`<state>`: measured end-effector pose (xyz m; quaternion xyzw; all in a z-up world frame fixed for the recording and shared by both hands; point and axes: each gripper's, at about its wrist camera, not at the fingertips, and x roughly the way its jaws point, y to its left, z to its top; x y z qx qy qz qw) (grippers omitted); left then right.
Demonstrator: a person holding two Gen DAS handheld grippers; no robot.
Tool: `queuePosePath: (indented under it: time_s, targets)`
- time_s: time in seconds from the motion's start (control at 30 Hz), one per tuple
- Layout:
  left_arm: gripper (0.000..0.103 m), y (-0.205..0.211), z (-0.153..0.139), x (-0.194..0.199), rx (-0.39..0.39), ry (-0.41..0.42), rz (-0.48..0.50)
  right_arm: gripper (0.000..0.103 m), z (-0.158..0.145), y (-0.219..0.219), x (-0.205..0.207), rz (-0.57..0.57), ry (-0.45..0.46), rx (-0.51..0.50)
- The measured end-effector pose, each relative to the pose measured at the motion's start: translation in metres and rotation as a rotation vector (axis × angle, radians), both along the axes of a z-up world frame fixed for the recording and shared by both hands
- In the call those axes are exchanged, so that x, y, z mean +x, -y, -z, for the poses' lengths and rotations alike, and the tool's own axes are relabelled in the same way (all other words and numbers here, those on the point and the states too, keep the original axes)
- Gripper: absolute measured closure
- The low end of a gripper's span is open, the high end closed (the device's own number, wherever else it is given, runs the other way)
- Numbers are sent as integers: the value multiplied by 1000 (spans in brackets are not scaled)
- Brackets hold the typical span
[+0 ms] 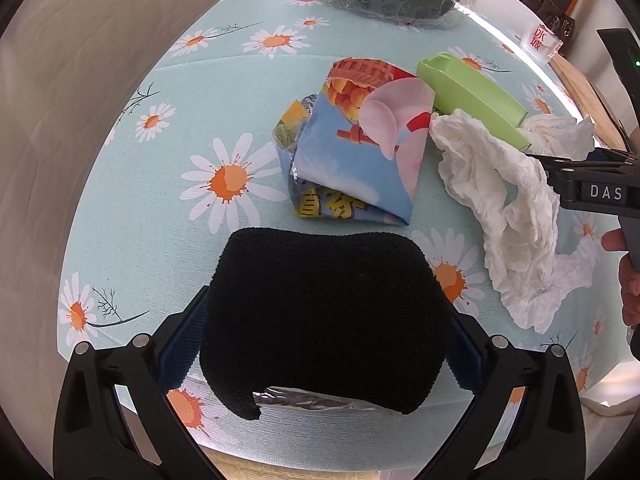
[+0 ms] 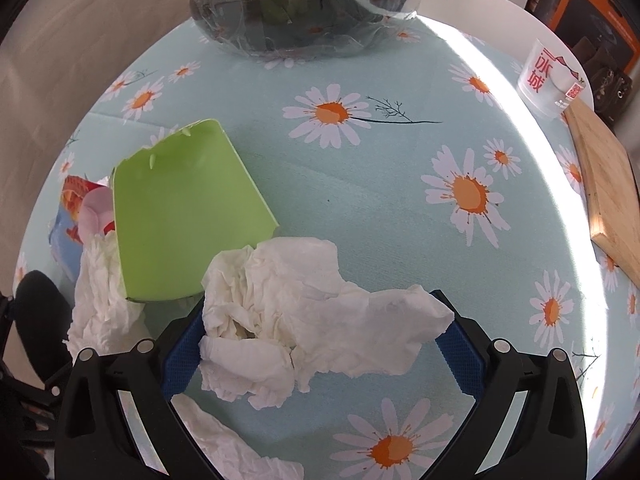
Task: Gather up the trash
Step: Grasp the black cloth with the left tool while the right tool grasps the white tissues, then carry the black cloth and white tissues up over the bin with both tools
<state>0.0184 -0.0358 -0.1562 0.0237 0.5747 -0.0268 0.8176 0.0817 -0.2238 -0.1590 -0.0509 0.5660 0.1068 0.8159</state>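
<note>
My left gripper [image 1: 324, 344] stands open at the table's near edge. A thick black cloth [image 1: 324, 320] fills the gap between its blue pads, with a silver foil scrap [image 1: 312, 400] showing under it. Beyond the cloth lie a folded colourful snack wrapper [image 1: 360, 148], a flattened green cup [image 1: 472, 100] and a long crumpled tissue [image 1: 508, 216]. My right gripper [image 2: 324, 344] is open around another crumpled white tissue [image 2: 312, 320], which reaches both pads. The green cup [image 2: 180, 216] lies just ahead on the left. A trash bin lined with a clear bag [image 2: 304, 12] stands at the far edge.
The table carries a light-blue daisy cloth [image 2: 400, 200]. A wooden board [image 2: 608, 192] and a clear cup with red print [image 2: 552, 80] sit on the right. One more tissue [image 2: 224, 440] lies under my right gripper. A hand [image 1: 628, 280] holds the right gripper.
</note>
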Motion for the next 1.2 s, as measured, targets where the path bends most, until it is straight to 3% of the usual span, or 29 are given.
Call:
queuePosePath:
  time_s: [0.07, 0.1, 0.17, 0.2, 0.23, 0.37, 0.63, 1.03, 1.2]
  targets:
    - [6, 0, -1, -1, 4, -3, 18, 7, 0, -1, 2, -15, -18, 0]
    - [12, -2, -3, -2, 0, 0, 20, 11, -1, 1, 2, -5, -15, 5]
    - [26, -6, -7, -3, 0, 6, 25, 36, -6, 1, -3, -5, 17, -1]
    - [32, -9, -9, -3, -5, 2, 26, 61, -11, 0, -5, -21, 23, 8]
    - [32, -12, -10, -3, -15, -6, 35, 69, -14, -1, -6, -34, 12, 20]
    - [34, -15, -11, -3, -19, -19, 92, 71, -16, 5, -7, -3, -19, 49]
    - [34, -42, -24, -3, -57, 4, 88, 71, -43, 39, -25, 110, 2, 95]
    - [34, -61, -64, 11, -12, 98, 230, 70, -95, 75, -81, 282, 150, 84]
    - [34, -70, -83, 15, -15, 135, 226, 70, -106, 80, -97, 316, 187, 104]
